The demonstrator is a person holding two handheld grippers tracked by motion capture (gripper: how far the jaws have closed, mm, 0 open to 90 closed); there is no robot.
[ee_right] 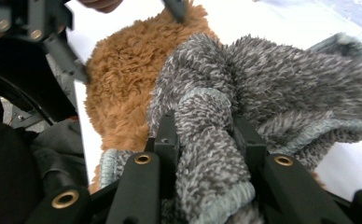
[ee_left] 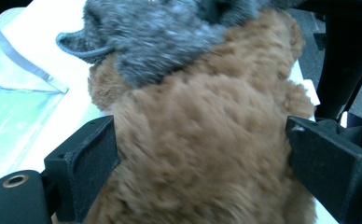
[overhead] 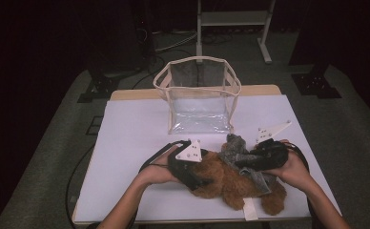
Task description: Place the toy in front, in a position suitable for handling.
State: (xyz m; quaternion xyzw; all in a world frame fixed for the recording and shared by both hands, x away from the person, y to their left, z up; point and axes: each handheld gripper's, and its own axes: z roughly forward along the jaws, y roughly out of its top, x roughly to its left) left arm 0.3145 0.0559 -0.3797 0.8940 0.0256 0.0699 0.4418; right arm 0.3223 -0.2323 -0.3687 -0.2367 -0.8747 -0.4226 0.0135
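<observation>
In the high view, a brown plush toy [overhead: 231,183] lies on the white table [overhead: 135,138] near its front edge, with a grey knitted garment [overhead: 238,155] bunched over its upper part. The left gripper [overhead: 192,169] sits at the toy's left end, and the right gripper [overhead: 257,160] rests on the grey fabric at the toy's right. Behind them, well apart, a clear bag with cream trim [overhead: 197,93] stands upright with its mouth open. A white tag [overhead: 250,210] pokes out beneath the toy.

In the left gripper view, the left gripper [ee_left: 202,154] has its jaws spread wide, one on each side of the brown plush toy [ee_left: 202,149]. The fur fills the gap between them, and the pads seem to brush it rather than squeeze, though blur makes this hard to judge. The grey knitted garment [ee_left: 156,37] lies across the far end.

In the right gripper view, the right gripper [ee_right: 205,144] is clenched on a thick fold of the grey knitted garment [ee_right: 272,88], which bulges between the pads. The brown plush toy [ee_right: 118,88] lies beside it.
</observation>
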